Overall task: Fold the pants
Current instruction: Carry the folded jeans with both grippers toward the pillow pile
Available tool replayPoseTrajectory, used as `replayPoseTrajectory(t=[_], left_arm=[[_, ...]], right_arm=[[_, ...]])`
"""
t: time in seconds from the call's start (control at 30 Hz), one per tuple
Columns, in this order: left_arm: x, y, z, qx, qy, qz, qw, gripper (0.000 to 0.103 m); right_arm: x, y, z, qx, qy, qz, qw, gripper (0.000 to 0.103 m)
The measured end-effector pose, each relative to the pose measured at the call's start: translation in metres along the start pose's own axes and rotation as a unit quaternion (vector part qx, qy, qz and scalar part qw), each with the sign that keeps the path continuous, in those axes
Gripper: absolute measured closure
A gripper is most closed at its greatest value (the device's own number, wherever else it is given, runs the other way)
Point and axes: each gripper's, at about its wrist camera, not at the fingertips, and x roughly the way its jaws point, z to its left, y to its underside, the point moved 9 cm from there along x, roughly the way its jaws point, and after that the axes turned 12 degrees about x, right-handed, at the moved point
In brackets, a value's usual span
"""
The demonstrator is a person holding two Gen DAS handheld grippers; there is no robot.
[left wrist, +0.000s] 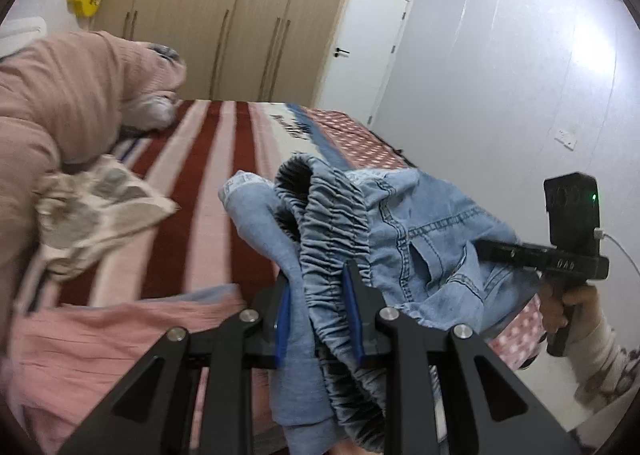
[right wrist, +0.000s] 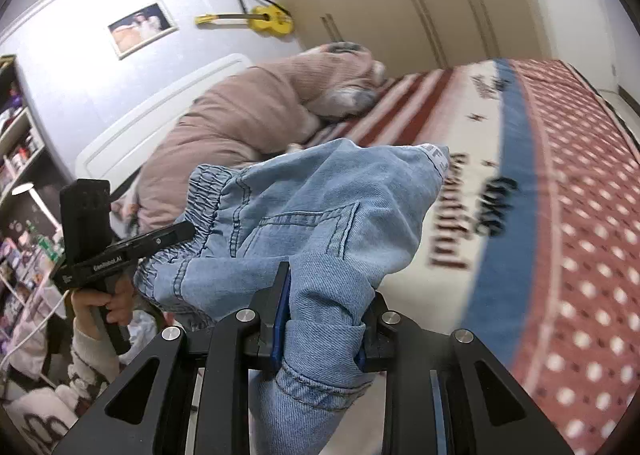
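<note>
Light blue denim pants (left wrist: 404, 223) with a gathered elastic waistband hang bunched between my two grippers, held above the bed. My left gripper (left wrist: 320, 295) is shut on the elastic waistband and a fold of denim. My right gripper (right wrist: 324, 291) is shut on a thick fold of the pants (right wrist: 320, 215) near a hem. The right gripper (left wrist: 500, 251) also shows in the left wrist view, gripping the far side of the pants. The left gripper (right wrist: 182, 233) shows in the right wrist view at the waistband.
Below lies the bed with a red and pink striped blanket (left wrist: 188, 183) and a red polka-dot part (right wrist: 580, 215). A pink duvet heap (left wrist: 60, 95) and a patterned pillow (left wrist: 96, 207) lie at the head. Wardrobes (left wrist: 224, 15), a door (left wrist: 364, 43) and cluttered shelves (right wrist: 20, 159) surround it.
</note>
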Motion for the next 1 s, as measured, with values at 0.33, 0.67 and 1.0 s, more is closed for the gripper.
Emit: replayPoseTrajectory(t=[0.33, 0.67, 1.0], left_arm=[[-0.070, 0.029, 0.124, -0.018, -0.101, 0.012, 0.9946, 0.082], [-0.082, 0.088, 0.205, -0.061, -0.160, 0.043, 0.9842, 0.081], [-0.048, 0.137, 0.220, -0.089, -0.190, 0.070, 0.9752, 0.076]], right_arm=[[0.115, -0.001, 0.112, -0.048, -0.053, 0.032, 0.997, 0.083], [0.203, 0.033, 0.155, -0.055, -0.074, 0.062, 0.994, 0.083], [0.230, 0.082, 0.131, -0.061, -0.050, 0.103, 0.992, 0.081]])
